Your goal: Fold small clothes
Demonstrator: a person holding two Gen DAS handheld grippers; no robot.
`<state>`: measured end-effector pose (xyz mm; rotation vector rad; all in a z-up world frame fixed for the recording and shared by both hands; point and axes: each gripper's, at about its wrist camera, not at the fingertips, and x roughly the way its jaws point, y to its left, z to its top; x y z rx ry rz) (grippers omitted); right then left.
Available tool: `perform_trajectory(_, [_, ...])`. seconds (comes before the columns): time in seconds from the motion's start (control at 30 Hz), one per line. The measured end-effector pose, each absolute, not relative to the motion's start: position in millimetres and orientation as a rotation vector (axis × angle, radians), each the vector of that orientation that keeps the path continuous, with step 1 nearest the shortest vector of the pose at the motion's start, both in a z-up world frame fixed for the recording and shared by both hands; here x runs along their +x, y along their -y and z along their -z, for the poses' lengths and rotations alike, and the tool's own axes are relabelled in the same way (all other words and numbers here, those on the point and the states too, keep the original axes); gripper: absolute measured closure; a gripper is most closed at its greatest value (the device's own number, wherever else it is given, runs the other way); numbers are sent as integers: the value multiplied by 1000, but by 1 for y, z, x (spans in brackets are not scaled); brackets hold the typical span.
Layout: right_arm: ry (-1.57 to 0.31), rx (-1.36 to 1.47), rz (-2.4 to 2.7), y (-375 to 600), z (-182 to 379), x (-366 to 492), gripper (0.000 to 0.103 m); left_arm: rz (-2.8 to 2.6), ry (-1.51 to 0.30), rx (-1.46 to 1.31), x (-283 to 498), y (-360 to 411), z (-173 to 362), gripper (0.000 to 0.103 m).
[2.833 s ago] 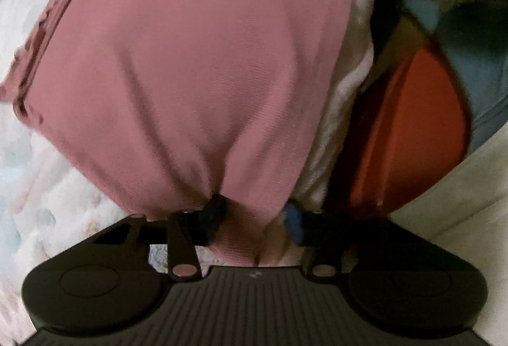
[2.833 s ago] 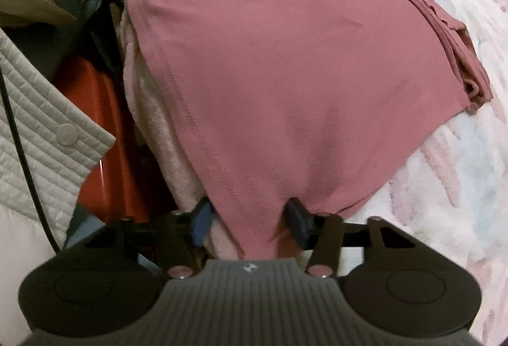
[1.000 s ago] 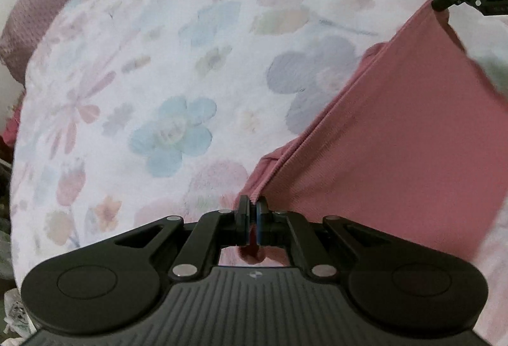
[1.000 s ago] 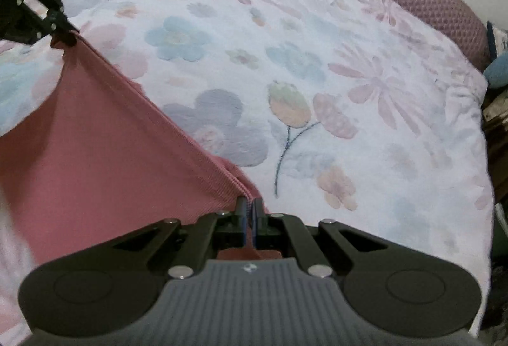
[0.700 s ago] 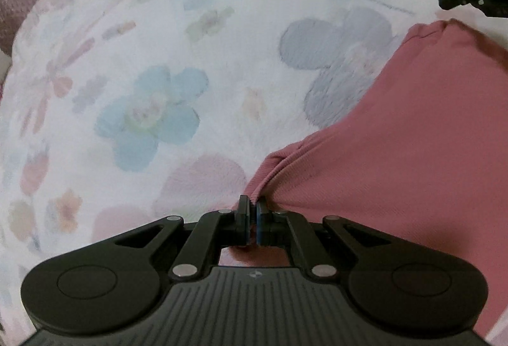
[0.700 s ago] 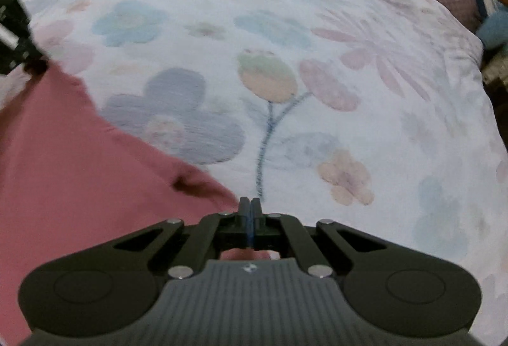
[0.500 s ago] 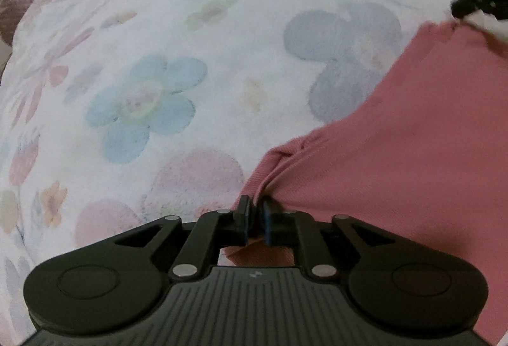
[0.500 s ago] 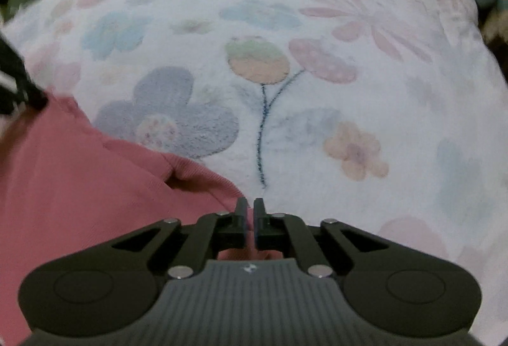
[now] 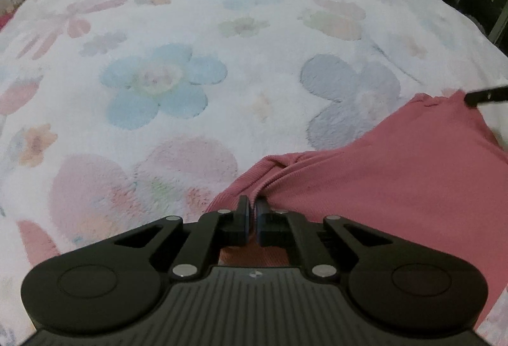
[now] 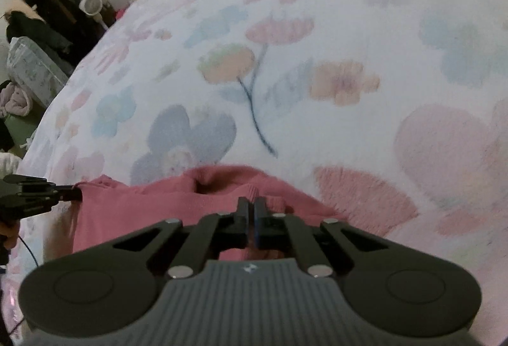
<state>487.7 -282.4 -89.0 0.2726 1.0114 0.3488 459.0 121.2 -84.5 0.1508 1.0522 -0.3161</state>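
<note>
Here the pink garment lies spread on the floral fleece blanket, its ribbed edge bunched at both tongs. The left gripper pinches one corner, fingers nearly together on the cloth. The right gripper clamps the other corner likewise, its 2 fingers narrow around the fabric.

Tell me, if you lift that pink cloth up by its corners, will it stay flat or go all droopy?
Probably droopy. The pink cloth bunches into soft ridges where the left gripper pinches it, so it looks floppy. It is thin ribbed knit, likely light. Lying on the fuzzy flowered blanket, it would probably drag rather than slide. The right gripper pinches another corner.
</note>
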Motion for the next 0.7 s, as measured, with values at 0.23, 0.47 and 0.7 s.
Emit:
perform_trajectory(0.23, [-831, 220, -355, 289, 25, 470, 103, 267, -987, 187, 446, -124, 48, 100])
perform_trajectory(0.47, [-872, 149, -284, 275, 52, 497, 103, 217, -1026, 165, 471, -117, 77, 100])
perform_trajectory(0.7, [-917, 148, -248, 275, 91, 503, 99, 158, -1010, 143, 471, -122, 96, 75])
